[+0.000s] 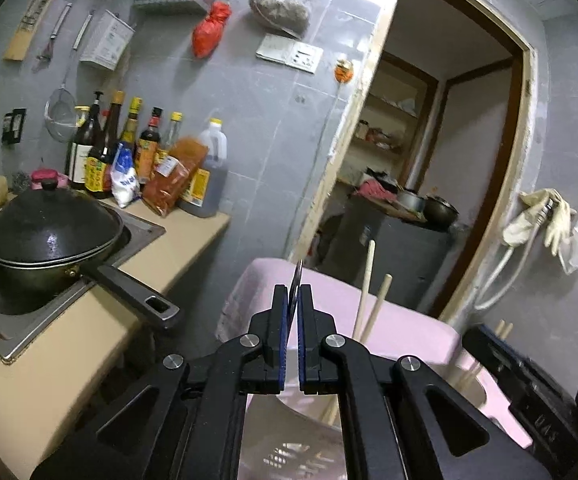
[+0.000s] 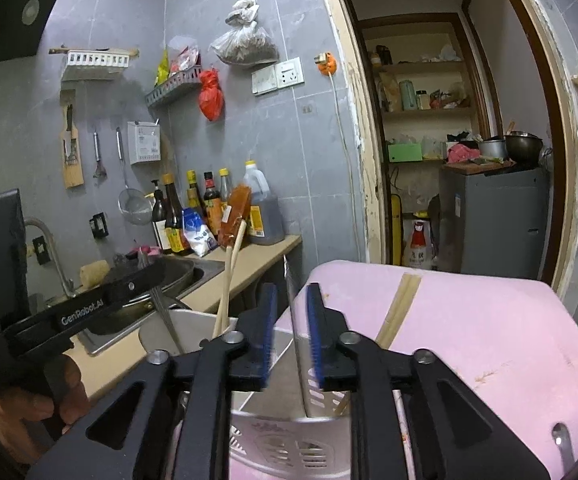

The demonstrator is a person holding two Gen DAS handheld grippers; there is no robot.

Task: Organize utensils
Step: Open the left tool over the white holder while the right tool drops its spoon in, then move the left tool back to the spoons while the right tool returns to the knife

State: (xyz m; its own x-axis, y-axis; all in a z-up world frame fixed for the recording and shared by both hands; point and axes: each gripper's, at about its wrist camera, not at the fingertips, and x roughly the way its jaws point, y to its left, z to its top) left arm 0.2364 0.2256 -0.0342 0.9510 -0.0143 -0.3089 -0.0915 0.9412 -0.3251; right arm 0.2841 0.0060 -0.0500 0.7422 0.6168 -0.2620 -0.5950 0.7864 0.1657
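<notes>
My left gripper (image 1: pixel 293 300) is shut on the thin metal handle of a utensil (image 1: pixel 297 276), held above a perforated metal utensil holder (image 1: pixel 289 452). The same gripper shows in the right wrist view (image 2: pixel 145 276), its utensil (image 2: pixel 165 312) reaching down into the holder (image 2: pixel 289 444). Two wooden chopsticks (image 1: pixel 369 296) stand in the holder and show again in the right wrist view (image 2: pixel 229 280). My right gripper (image 2: pixel 291 304) is open, its jaws either side of a flat metal handle (image 2: pixel 299 328) that stands in the holder. More chopsticks (image 2: pixel 399 308) lie on the pink surface (image 2: pixel 489 340).
A black lidded wok (image 1: pixel 49 236) sits in the sink at left, its handle (image 1: pixel 137 292) jutting over the beige counter (image 1: pixel 69 352). Sauce bottles (image 1: pixel 129 148) stand against the tiled wall. A doorway (image 2: pixel 449 140) to a pantry opens behind.
</notes>
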